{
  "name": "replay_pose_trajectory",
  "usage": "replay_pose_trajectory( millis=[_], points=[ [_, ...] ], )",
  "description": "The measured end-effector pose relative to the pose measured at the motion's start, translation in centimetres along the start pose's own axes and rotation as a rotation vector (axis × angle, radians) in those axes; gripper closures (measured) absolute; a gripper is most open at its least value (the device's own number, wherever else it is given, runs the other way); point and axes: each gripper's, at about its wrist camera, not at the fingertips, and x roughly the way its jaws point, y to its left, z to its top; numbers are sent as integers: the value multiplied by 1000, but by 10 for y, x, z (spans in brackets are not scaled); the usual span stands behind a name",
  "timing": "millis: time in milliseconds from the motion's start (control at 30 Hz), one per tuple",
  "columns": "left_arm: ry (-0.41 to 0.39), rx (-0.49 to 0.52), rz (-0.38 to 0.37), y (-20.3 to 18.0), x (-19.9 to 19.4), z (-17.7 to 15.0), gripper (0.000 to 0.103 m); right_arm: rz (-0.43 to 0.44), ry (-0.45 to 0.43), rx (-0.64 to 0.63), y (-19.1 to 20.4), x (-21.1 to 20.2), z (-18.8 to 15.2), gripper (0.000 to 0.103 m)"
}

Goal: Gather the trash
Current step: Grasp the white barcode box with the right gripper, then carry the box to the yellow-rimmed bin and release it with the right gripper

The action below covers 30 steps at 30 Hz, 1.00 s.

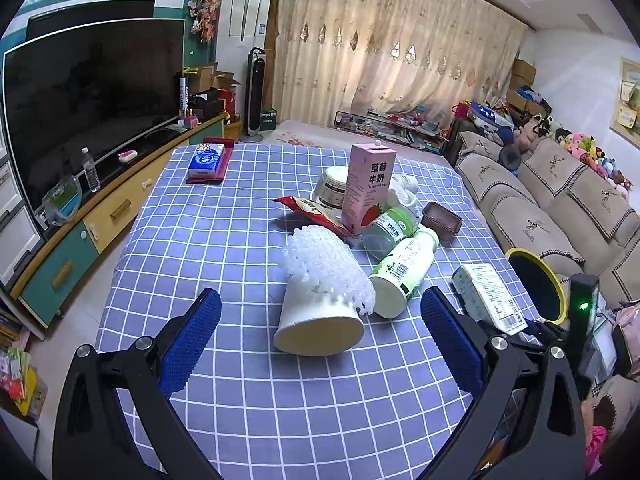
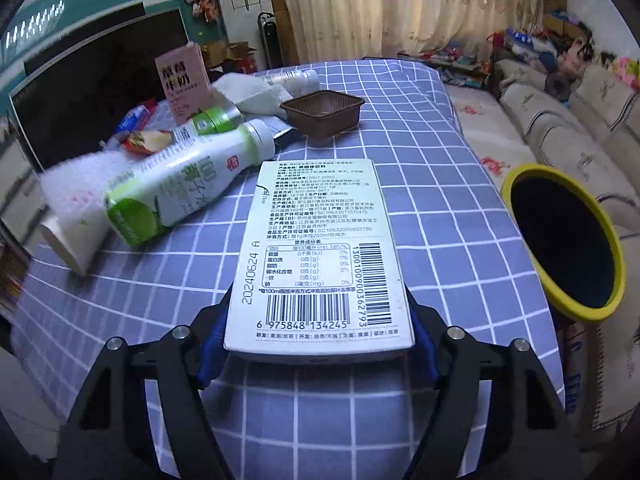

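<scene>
My right gripper [image 2: 318, 320] is shut on a flat white box [image 2: 320, 248] with barcodes, its blue pads pressed on the box's two long sides just above the checked tablecloth [image 2: 400, 152]. The same box [image 1: 490, 296] shows at the right of the left wrist view. A yellow-rimmed black bin [image 2: 580, 312] stands right of the table edge. My left gripper [image 1: 320, 296] is open and holds nothing. Ahead of its fingers lies a tipped paper cup [image 1: 320, 328] with white foam netting [image 1: 324, 264] on it, and a green-and-white bottle [image 1: 404, 272] lies beside it.
Farther back on the cloth are a pink milk carton [image 1: 370, 184], a small green-capped jar [image 1: 390, 228], a red snack wrapper [image 1: 308, 208], a white tub [image 1: 332, 188] and a brown plastic tray [image 2: 322, 110]. A tissue pack [image 1: 206, 162] lies far left. A sofa [image 1: 560, 200] runs along the right.
</scene>
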Motion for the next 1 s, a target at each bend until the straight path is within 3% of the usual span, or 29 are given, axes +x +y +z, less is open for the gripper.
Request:
replay_pose_trajectory(
  millis=[167, 300, 367, 533, 667, 733, 833, 1000],
  points=[
    [-4, 17, -8, -7, 1, 2, 5, -30, -71, 36, -31, -37, 14, 34],
    [-8, 31, -23, -15, 2, 3, 5, -181, -92, 94, -90, -50, 33, 34],
    [-5, 40, -30, -20, 3, 3, 5, -248, -43, 123, -123, -40, 41, 34],
    [-3, 61, -47, -33, 4, 5, 5, -303, 223, 220, -212, 23, 46, 34],
    [3, 78, -53, -42, 6, 7, 5, -352, 387, 232, -248, 70, 38, 34],
    [10, 87, -59, -46, 9, 7, 5, -358, 430, 226, -253, 85, 33, 33],
    [21, 104, -67, -54, 14, 7, 5, -296, 443, 282, -262, 96, 32, 34],
    [45, 137, -90, -66, 24, 3, 5, -339, 460, 297, -270, 104, 36, 33]
  ],
)
